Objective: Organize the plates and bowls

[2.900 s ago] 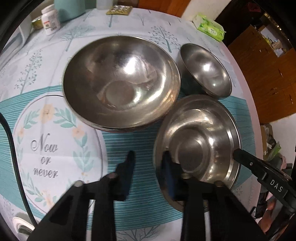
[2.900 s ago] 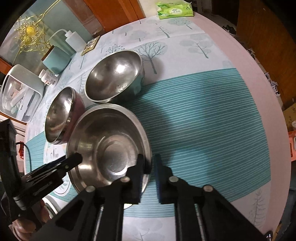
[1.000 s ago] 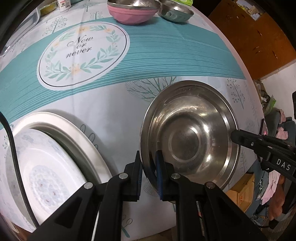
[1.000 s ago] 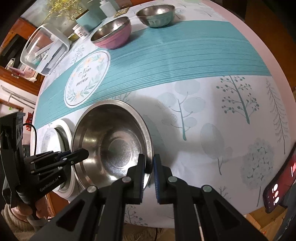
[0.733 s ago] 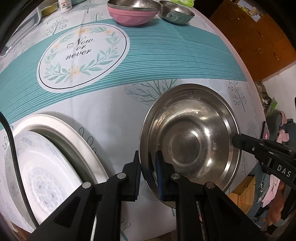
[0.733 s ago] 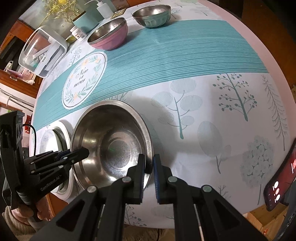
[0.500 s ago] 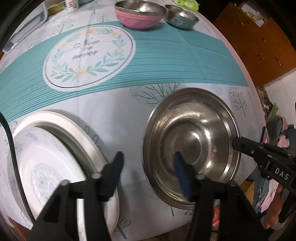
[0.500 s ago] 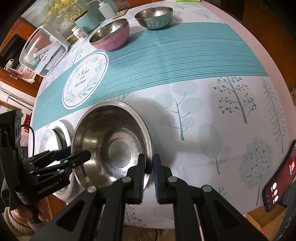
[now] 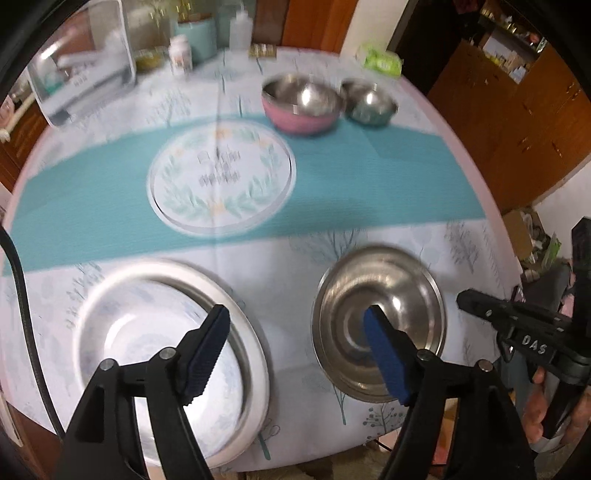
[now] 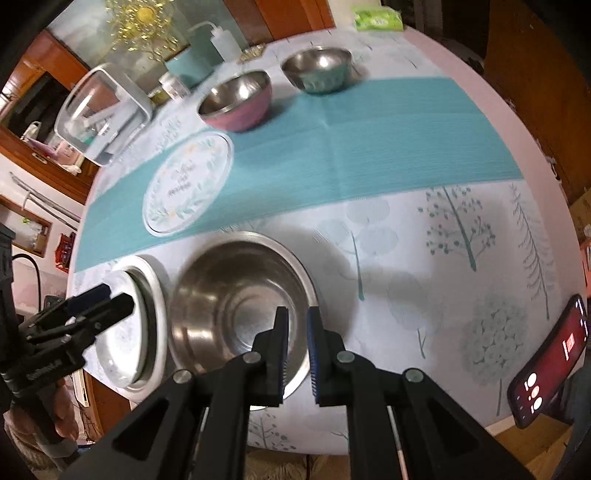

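A steel plate (image 9: 376,317) rests on the table near its front edge; it also shows in the right wrist view (image 10: 236,306). My left gripper (image 9: 295,354) is wide open and raised, between the steel plate and a white plate stack (image 9: 162,332). My right gripper (image 10: 297,339) has its jaws slightly apart astride the steel plate's right rim. A pink bowl (image 9: 301,101) and a teal bowl (image 9: 369,101) stand at the far side; they also show in the right wrist view, pink (image 10: 236,99) and teal (image 10: 319,70). The white stack (image 10: 140,328) lies left of the steel plate.
A clear lidded box (image 9: 85,85), a pill bottle (image 9: 180,55), a teal canister (image 9: 195,38) and a squeeze bottle (image 9: 240,29) stand at the back. A green tissue pack (image 9: 382,62) lies at the far right. A phone (image 10: 550,365) sits at the table's front right edge.
Both grippers carried the steel plate from beside the bowls to the front of the table and set it down. My left gripper opened and pulled up. My right jaws loosened on the rim.
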### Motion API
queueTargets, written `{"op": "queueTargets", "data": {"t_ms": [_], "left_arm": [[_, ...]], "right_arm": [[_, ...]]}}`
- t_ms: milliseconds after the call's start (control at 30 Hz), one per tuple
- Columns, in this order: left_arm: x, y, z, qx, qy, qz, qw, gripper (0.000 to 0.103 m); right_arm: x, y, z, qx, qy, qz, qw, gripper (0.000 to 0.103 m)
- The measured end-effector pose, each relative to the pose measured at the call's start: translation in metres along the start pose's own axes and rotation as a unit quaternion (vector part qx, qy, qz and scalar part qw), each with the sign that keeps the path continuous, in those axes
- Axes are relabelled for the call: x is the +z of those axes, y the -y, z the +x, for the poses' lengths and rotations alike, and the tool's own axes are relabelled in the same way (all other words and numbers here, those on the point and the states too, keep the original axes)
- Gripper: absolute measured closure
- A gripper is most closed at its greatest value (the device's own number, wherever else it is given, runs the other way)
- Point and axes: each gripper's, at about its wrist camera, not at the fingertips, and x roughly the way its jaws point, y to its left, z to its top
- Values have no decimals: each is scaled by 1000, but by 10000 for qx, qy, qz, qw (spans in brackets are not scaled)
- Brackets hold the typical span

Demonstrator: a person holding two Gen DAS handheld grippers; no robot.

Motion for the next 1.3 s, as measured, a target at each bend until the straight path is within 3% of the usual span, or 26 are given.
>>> {"op": "queueTargets", "data": {"t_ms": [200,367,533,567,667,700,933,1100,1300], "left_arm": [[38,-6,-49,522,562,260,9967,23],[83,-18,-84,434,1044,50,9936,19],[129,-25,-97,458,1262,-96,9909,19],[138,-24,-97,464,1320,-84,9901,18],[162,-20,-90,530,1386,17,9889,12],[169,-18,-88,533,1384,57,9889,11],[222,-11,-54,442,1264,165,9909,11],[253,-21,-16,181,1097,-77,9938,11],[272,-40,57,95,537,-450,9975,11]], "right_arm": [[24,-17,-18,48,136,-296,9995,93],[65,-27,-48,-113,441,-524,9976,93],[112,-32,-82,-309,829,-673,9938,93],[124,-33,-88,-332,898,-695,9930,88],[153,-36,-100,-430,1127,-702,9902,65],[161,-36,-102,-459,1166,-702,9896,64],[218,-45,-86,-455,1003,-733,9912,64],[252,-43,-41,-334,677,-665,9949,64],[271,-35,22,-14,172,-373,9992,64]]}}
